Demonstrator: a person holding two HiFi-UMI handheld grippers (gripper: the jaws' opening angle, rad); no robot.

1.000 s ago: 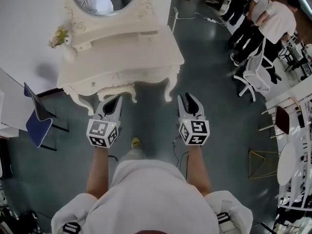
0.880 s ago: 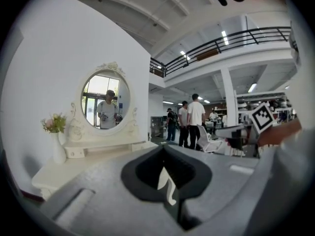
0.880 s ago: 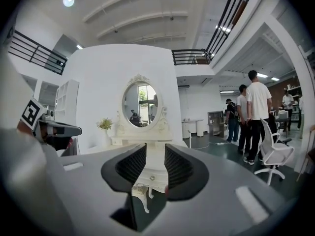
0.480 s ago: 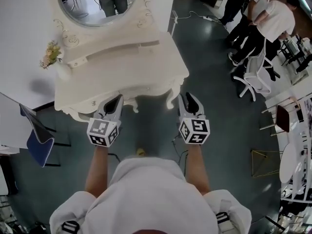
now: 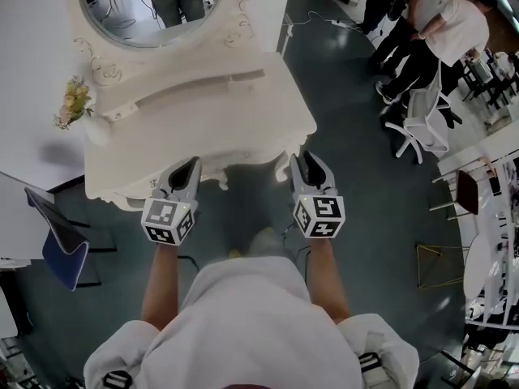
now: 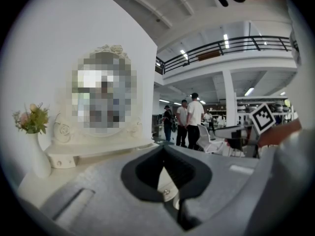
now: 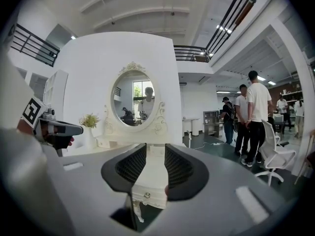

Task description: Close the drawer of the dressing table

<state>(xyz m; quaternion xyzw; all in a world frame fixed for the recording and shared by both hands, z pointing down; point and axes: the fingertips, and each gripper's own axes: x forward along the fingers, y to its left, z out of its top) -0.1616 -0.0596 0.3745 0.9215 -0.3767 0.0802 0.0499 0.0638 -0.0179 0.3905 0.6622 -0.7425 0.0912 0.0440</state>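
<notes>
The white dressing table (image 5: 203, 128) with its oval mirror (image 5: 146, 6) stands just ahead of me. My left gripper (image 5: 188, 168) hovers at the left part of the table's front edge, and its tips meet, so it is shut on nothing. Behind those tips a small round drawer knob (image 6: 167, 191) shows. My right gripper (image 5: 310, 162) is at the right front corner and is open by a narrow gap. A cream drawer front with its knob (image 7: 146, 195) shows in that gap, apart from the pads. I cannot tell how far the drawer sticks out.
A vase of flowers (image 5: 75, 104) stands on the table's left end. A blue chair (image 5: 57, 241) is on the floor to the left. Several people (image 5: 438, 31) and a white office chair (image 5: 422, 124) are off to the right. A cable lies near my feet.
The person has stepped toward the table. Both grippers, once short of it over the floor, now reach its front edge. Their jaws look unchanged.
</notes>
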